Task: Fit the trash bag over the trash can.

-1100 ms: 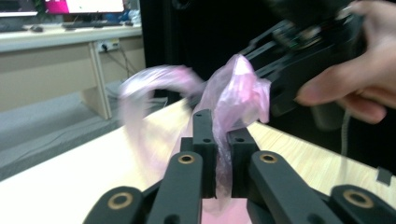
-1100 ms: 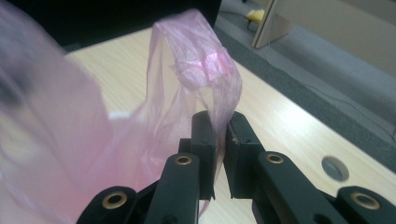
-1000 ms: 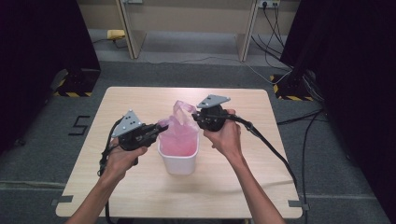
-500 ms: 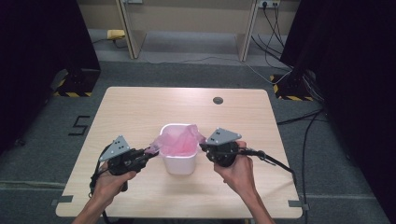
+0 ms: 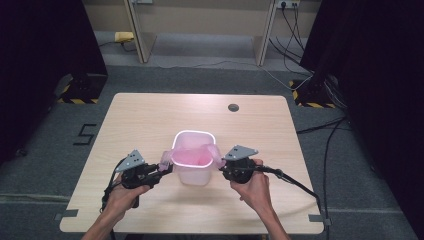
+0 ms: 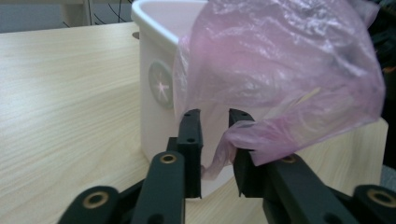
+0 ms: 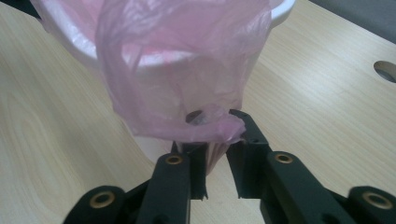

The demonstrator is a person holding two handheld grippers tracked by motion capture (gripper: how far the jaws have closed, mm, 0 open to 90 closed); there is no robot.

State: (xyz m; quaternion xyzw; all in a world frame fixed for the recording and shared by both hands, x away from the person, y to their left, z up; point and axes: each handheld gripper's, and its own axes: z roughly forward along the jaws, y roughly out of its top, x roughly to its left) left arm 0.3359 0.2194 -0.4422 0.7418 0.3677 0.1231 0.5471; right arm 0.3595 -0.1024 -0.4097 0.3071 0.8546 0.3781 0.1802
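A white plastic bin [image 5: 192,176] stands on the table, lined with a thin pink bag [image 5: 192,156]. The bag's edges fold out over the rim on both sides. My left gripper [image 5: 162,171] sits low at the bin's left wall. Its jaws have just been opening and now stand open, with a loose fold of the bag [image 6: 280,70] hanging between them and over one fingertip [image 6: 240,119]. My right gripper [image 5: 222,167] is at the bin's right wall. Its jaws have also just been opening, and the bag's hem [image 7: 205,126] drapes loosely across their tips.
The wooden table [image 5: 150,115] has a round cable hole [image 5: 233,107] behind the bin. Cables trail from both grippers toward the table's front edge. Grey carpet, dark curtains and floor cables surround the table.
Both hands came down from above the bin to its sides, drawing the bag's edges down over the rim. Both pairs of jaws have parted slightly.
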